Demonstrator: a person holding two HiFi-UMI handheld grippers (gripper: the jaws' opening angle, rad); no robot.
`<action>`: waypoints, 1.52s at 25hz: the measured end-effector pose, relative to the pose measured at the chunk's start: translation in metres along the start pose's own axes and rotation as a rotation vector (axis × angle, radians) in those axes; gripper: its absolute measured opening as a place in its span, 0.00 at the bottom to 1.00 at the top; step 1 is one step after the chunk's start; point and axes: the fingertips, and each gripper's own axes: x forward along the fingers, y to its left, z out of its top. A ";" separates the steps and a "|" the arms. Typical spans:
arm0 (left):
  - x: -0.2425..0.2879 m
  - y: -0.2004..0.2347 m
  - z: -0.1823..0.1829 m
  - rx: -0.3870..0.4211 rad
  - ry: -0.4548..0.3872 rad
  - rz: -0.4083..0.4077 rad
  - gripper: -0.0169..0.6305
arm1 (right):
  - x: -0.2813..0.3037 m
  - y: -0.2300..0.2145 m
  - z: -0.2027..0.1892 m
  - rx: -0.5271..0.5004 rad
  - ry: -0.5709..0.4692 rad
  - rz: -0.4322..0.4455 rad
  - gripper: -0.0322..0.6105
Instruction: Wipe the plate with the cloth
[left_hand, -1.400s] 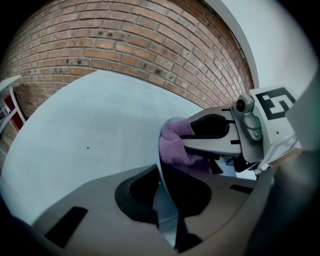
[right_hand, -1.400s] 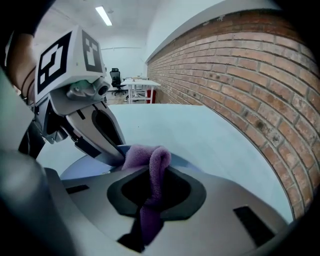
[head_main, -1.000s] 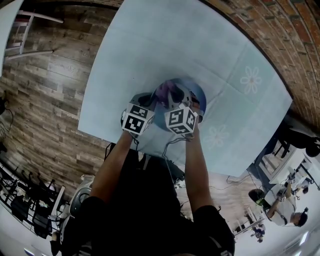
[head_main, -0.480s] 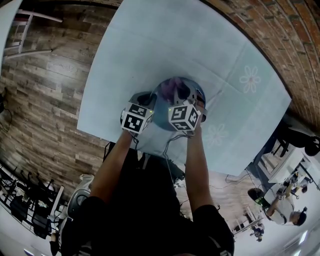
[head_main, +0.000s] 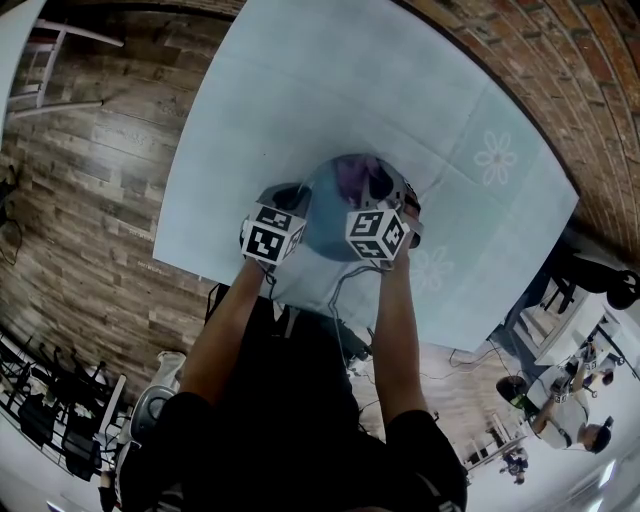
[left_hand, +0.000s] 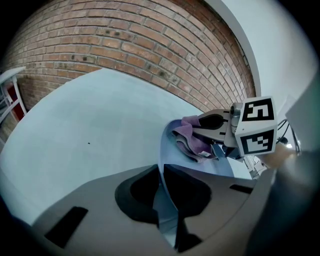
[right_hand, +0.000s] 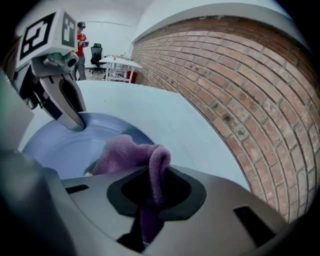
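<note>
Pale-blue tablecloth (head_main: 300, 90): left gripper (left_hand: 167, 200) pinches blue plate (left_hand: 172, 150) rim, right gripper (right_hand: 150, 200) clamps purple cloth (right_hand: 125, 152); hard wiping could lever it loose.

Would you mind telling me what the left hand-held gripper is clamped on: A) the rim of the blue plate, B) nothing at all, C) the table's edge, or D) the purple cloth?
A: the left gripper view shows the left hand-held gripper pinching the rim of the blue plate, while the purple cloth sits in the right hand-held gripper.
</note>
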 end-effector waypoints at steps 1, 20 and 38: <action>-0.001 0.000 0.000 -0.002 0.000 0.000 0.12 | -0.001 -0.002 -0.003 -0.009 0.008 -0.007 0.16; -0.001 0.001 -0.001 -0.061 -0.019 -0.004 0.11 | -0.024 -0.008 -0.049 -0.195 0.138 -0.094 0.16; -0.001 0.001 -0.001 -0.082 -0.032 -0.004 0.11 | -0.059 0.017 -0.090 -0.353 0.221 -0.024 0.16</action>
